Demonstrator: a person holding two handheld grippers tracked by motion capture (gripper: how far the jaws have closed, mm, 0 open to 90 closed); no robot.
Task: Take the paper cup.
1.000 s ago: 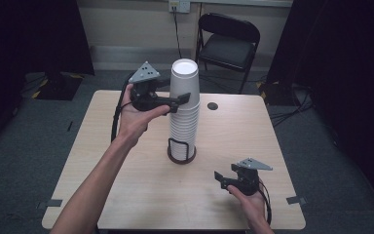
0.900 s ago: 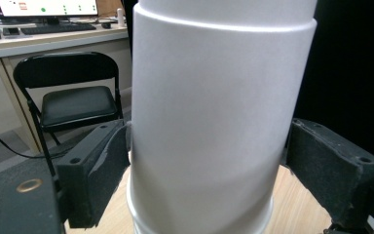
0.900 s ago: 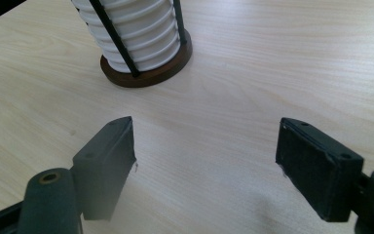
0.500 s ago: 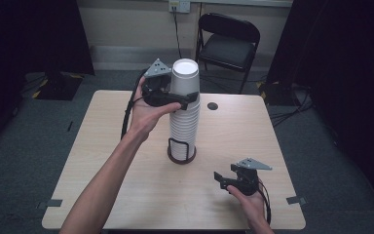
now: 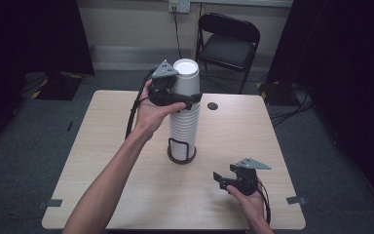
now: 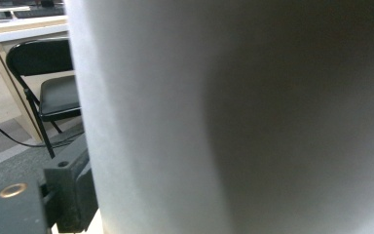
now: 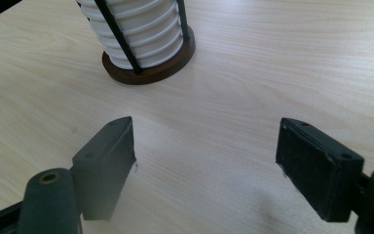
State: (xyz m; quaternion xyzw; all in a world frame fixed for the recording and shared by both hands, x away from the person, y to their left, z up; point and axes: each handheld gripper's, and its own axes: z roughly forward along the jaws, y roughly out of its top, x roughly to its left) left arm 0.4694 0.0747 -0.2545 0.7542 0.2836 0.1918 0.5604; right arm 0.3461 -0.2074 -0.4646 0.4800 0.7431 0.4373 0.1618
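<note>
The stack of cups was plain white with faint ribbed rims, set in a black wire holder on a dark brown round base. The table was pale wood with a fine grain. Both grippers, left and right, were black with grey plates on top. The folding chair was black, the floor grey.

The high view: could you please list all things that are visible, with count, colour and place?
cup stack: one, white, table centre, in a holder
holder: one, dark base with black wires, table centre
table: one, light wood
small disc: one, dark, far table side
folding chair: one, black, behind table
left gripper: black, jaws around the top cup, just been closing
right gripper: black, open, near table edge, nothing between its jaws
</note>
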